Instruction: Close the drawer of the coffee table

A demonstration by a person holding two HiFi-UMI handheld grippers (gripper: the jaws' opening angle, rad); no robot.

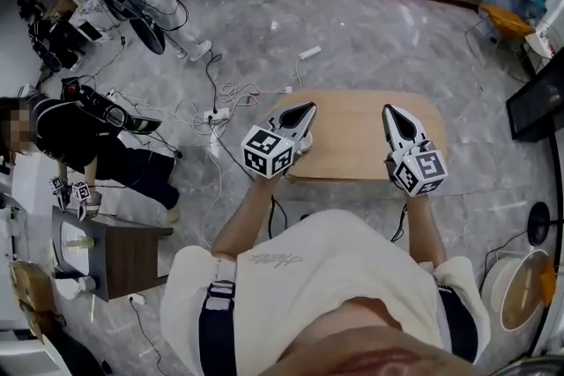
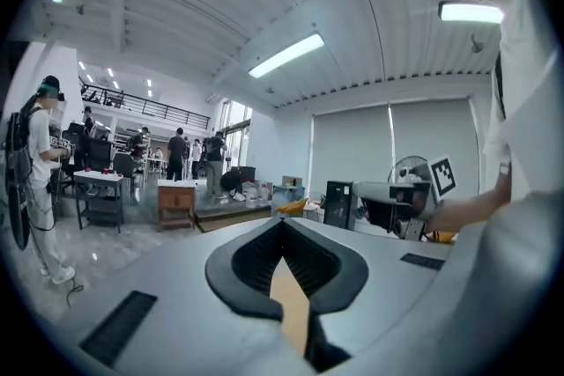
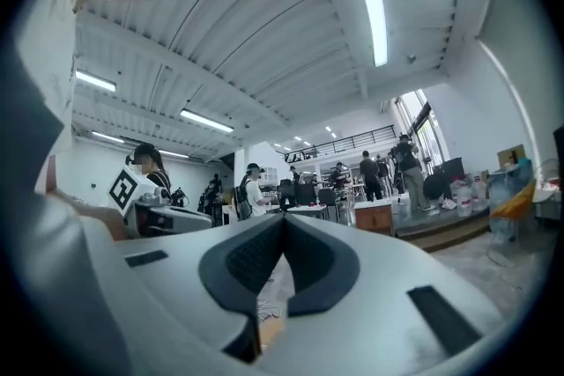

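Note:
The coffee table (image 1: 352,136) is a light wooden top on the grey floor, straight below me in the head view. I see no drawer front from any view. My left gripper (image 1: 307,107) hovers over the table's left end and my right gripper (image 1: 387,110) over its right part. Both are shut with nothing between the jaws. The gripper views look level across the room. In the left gripper view the jaws meet at the tip of the left gripper (image 2: 282,221), with a tan sliver of table (image 2: 291,304) below. The right gripper (image 3: 284,216) shows the same.
White cables and a power strip (image 1: 216,114) lie on the floor left of the table. A crouching person (image 1: 70,136) and a dark side cabinet (image 1: 123,255) are at the left. A black screen (image 1: 538,97) and a floor fan (image 1: 520,286) stand at the right.

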